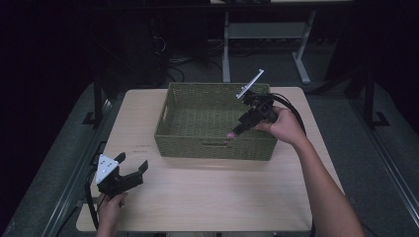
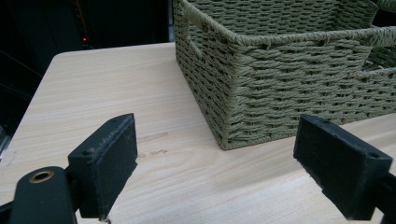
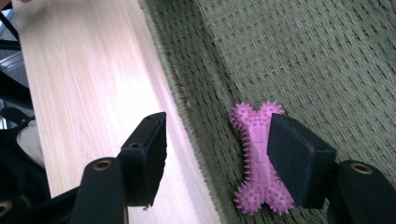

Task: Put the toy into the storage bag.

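Observation:
A green woven basket [image 1: 174, 129] stands at the middle back of the wooden table [image 1: 207, 192]. My right gripper [image 1: 236, 131] reaches down into it near its front wall, jaws apart. A pink spiky bone-shaped toy [image 3: 258, 161] lies on the basket floor [image 3: 327, 60] between the jaws, close to the right-hand one and apart from the other; it appears as a pink spot, the toy [image 1: 230, 134], in the high view. My left gripper [image 1: 132, 170] rests at the front left of the table, open and holding nothing, facing the basket's corner [image 2: 243, 93].
The table edge and a dark floor lie beyond the basket rim [image 3: 182, 93] in the right gripper view. Desk legs [image 1: 226, 54] and cables stand behind the table. Bare tabletop [image 2: 116, 88] stretches between my left gripper and the basket.

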Demonstrator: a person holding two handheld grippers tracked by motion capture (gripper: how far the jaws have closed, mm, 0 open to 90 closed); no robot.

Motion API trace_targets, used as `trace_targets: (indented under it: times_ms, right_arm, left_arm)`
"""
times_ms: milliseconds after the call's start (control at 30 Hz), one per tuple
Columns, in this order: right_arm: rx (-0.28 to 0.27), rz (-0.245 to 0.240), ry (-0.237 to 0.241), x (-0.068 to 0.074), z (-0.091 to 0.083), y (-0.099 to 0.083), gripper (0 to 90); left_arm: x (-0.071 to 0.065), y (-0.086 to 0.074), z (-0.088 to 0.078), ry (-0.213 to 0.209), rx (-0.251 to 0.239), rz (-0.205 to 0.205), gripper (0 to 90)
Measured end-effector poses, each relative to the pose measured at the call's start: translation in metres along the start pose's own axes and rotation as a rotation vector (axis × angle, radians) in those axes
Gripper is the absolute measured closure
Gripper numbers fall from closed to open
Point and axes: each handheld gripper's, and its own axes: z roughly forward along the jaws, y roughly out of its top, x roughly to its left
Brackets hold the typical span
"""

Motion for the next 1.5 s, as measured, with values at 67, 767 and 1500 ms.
trace_targets:
  times_ms: [67,767,1500]
  right_arm:
    - [-0.003,-0.009,-0.001,0.005,-0.002,0.0,36.8]
    - [-0.048,-0.076,-0.004,0.049,-0.013,-0.021,33.4]
    - [-0.073,-0.088,-0.025,0.085,0.006,-0.079,31.4]
  left_arm:
    - [0.0,0.0,0.0,0.0,-0.001,-0.002,13.0]
    - [0.0,0.0,-0.001,0.001,0.002,-0.001,13.0]
    - [-0.002,0.0,0.0,0.0,0.002,0.006,13.0]
